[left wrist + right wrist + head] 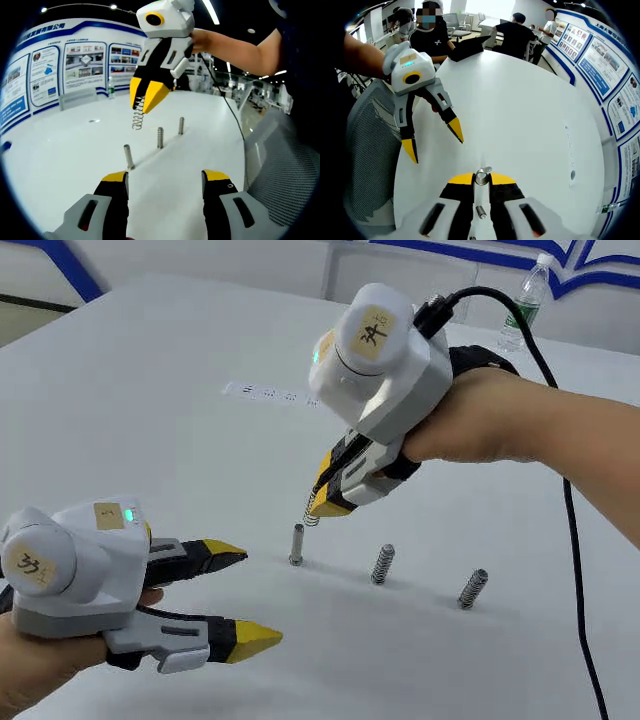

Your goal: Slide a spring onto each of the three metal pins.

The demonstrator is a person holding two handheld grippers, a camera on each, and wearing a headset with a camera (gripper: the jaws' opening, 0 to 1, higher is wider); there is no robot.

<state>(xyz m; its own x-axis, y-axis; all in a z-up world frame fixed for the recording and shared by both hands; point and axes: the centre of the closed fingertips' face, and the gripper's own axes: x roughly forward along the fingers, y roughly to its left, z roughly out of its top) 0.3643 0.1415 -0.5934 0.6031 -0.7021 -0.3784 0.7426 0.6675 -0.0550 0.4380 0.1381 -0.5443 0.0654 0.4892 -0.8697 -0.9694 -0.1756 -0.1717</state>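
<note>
Spring [311,513] pinched in the clenched right gripper [322,505] may snag on or miss the bare pin [296,544] if tilted; left gripper [262,597] hangs open.

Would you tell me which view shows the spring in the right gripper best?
The left gripper view: the spring hangs side-on, coils clear, below the right gripper. The head view shows it small; the right gripper view shows it end-on.

One spring [311,513] apparently over bare pin [297,545]
</note>
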